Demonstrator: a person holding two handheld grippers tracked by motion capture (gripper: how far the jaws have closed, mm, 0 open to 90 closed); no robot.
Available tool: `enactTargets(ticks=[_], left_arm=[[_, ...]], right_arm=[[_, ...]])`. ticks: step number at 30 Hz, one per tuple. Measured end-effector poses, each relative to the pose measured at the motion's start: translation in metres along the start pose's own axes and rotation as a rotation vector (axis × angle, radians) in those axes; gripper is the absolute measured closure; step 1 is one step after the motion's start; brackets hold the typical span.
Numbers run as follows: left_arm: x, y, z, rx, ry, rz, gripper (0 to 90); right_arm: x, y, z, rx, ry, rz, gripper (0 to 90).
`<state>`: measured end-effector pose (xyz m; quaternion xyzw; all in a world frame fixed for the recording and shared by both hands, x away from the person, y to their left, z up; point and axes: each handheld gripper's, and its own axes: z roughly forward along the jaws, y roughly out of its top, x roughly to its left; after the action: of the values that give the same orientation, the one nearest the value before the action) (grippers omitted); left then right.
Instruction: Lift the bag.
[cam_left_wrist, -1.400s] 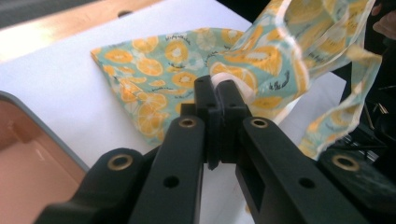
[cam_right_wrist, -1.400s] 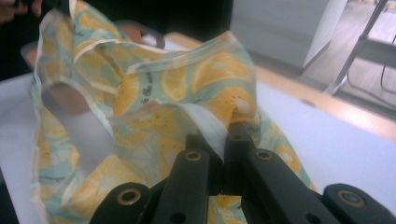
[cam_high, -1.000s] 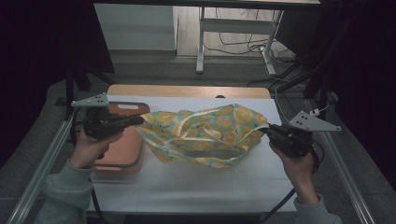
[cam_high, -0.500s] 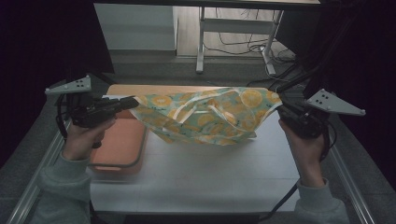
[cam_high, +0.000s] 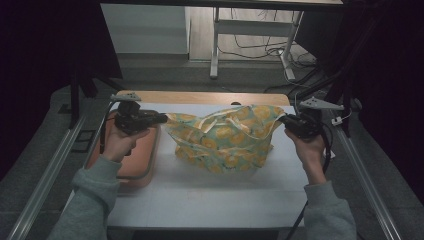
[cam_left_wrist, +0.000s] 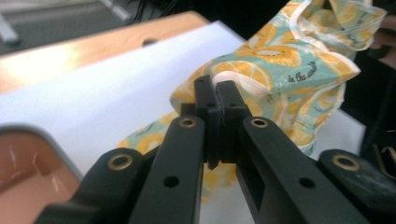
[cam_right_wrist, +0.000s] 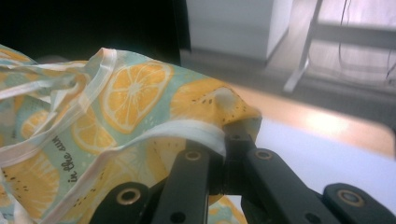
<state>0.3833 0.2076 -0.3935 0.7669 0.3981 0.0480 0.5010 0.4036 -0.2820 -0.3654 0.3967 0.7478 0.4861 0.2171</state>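
Observation:
A fabric bag (cam_high: 225, 142) printed with orange slices on pale green hangs stretched between my two grippers, its bottom resting on the white table (cam_high: 210, 195). My left gripper (cam_high: 165, 118) is shut on the bag's left top edge; in the left gripper view the jaws (cam_left_wrist: 217, 91) pinch the white-trimmed hem of the bag (cam_left_wrist: 280, 65). My right gripper (cam_high: 284, 120) is shut on the right top corner; in the right gripper view the bag (cam_right_wrist: 116, 116) bunches over the closed jaws (cam_right_wrist: 229, 133). White straps lie loose across the bag's open top.
A salmon-coloured tray (cam_high: 142, 160) lies on the table's left side, under my left hand. A wooden strip (cam_high: 210, 97) runs along the table's far edge. Metal rails (cam_high: 45, 175) flank both sides. A table frame and cables stand on the floor beyond.
Both grippers first lifted the bag and pulled it wide, then came down and slightly inward. The bag now sags with its bottom on the table.

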Motion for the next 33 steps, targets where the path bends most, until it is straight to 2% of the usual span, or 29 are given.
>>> enactTargets(ticks=[5, 10, 17, 23, 24, 25, 26, 27, 28, 29, 30, 31, 33], left_arm=[[0.009, -0.008, 0.022, 0.063, 0.008, -0.013, 89.4], [0.015, -0.013, 0.035, 0.103, 0.019, -0.026, 89.3], [0.018, -0.015, 0.043, 0.121, 0.023, -0.034, 89.0], [0.016, -0.014, 0.039, 0.096, 0.019, -0.030, 87.1], [0.015, -0.014, 0.038, 0.087, 0.020, -0.029, 82.6], [0.013, -0.013, 0.036, 0.066, 0.038, -0.027, 72.9], [0.011, -0.013, 0.034, 0.053, 0.069, -0.016, 55.7], [0.008, -0.013, 0.031, 0.054, 0.085, 0.007, 37.0], [0.006, -0.013, 0.028, 0.051, 0.083, 0.029, 24.6], [0.004, -0.013, 0.024, 0.045, 0.076, 0.040, 17.9], [0.002, -0.014, 0.021, 0.038, 0.069, 0.046, 15.8], [0.000, -0.015, 0.017, 0.033, 0.059, 0.054, 15.4], [-0.005, -0.016, 0.012, 0.035, 0.067, 0.082, 15.2]], right_arm=[[-0.016, -0.022, 0.029, 0.063, 0.004, 0.056, 88.7], [-0.019, -0.038, 0.046, 0.108, 0.017, 0.064, 88.7], [-0.019, -0.047, 0.058, 0.154, 0.031, 0.062, 88.6], [-0.018, -0.045, 0.054, 0.135, 0.054, 0.045, 87.9], [-0.018, -0.044, 0.052, 0.127, 0.061, 0.041, 87.3], [-0.018, -0.044, 0.050, 0.123, 0.064, 0.037, 84.8], [-0.017, -0.043, 0.047, 0.114, 0.079, 0.032, 76.5], [-0.016, -0.042, 0.045, 0.109, 0.082, 0.030, 61.3], [-0.014, -0.041, 0.043, 0.112, 0.060, 0.022, 44.5], [-0.012, -0.040, 0.041, 0.118, 0.047, 0.005, 35.0], [-0.009, -0.040, 0.037, 0.127, 0.046, -0.018, 30.2], [-0.008, -0.040, 0.034, 0.125, 0.051, -0.026, 28.3], [-0.004, -0.039, 0.025, 0.107, 0.084, -0.042, 26.9]])
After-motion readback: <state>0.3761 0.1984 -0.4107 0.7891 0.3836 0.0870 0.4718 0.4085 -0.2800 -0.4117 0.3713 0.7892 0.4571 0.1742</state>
